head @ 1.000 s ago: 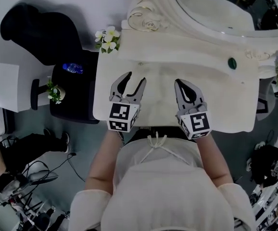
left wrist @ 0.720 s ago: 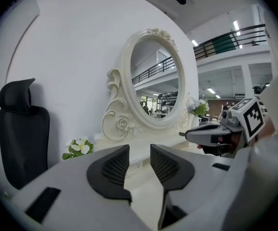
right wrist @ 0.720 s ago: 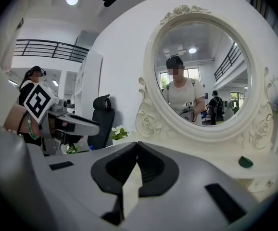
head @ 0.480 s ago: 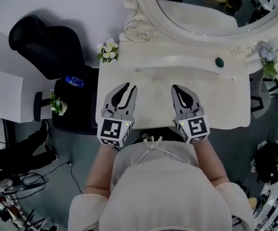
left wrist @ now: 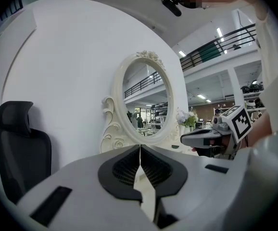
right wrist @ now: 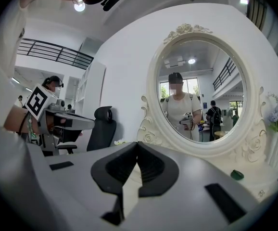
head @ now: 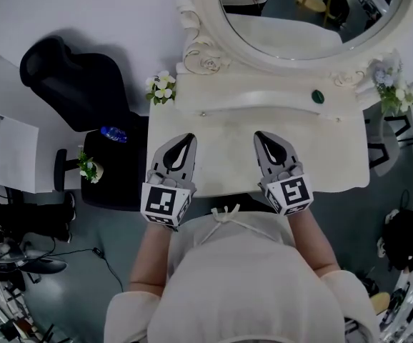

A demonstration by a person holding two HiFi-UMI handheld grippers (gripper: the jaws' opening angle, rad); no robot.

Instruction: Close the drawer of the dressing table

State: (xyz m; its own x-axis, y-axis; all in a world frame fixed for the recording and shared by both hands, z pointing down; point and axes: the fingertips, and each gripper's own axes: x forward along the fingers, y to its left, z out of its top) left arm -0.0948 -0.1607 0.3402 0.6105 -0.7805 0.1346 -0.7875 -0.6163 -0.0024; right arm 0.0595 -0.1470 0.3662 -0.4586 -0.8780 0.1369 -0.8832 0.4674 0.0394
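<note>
The cream dressing table [head: 228,116] stands below me with its oval mirror [head: 299,13] behind. No drawer shows in any view; the table's front is hidden under the grippers and my body. My left gripper [head: 190,137] hovers over the left half of the top; its jaws have just been closing and now meet tip to tip with nothing between them [left wrist: 140,147]. My right gripper [head: 259,134] hovers over the right half, also shut and empty [right wrist: 137,143]. Both point level toward the mirror.
A small green object [head: 318,96] lies on the table's rear ledge. White flowers [head: 162,86] stand at the back left corner, and pale blue ones [head: 389,84] at the right. A black office chair [head: 71,77] and a black seat with a blue bottle [head: 112,133] stand at the left.
The left gripper's jaws went from wide open to shut. Both grippers rose a little above the tabletop, and the head view now takes in more of the mirror.
</note>
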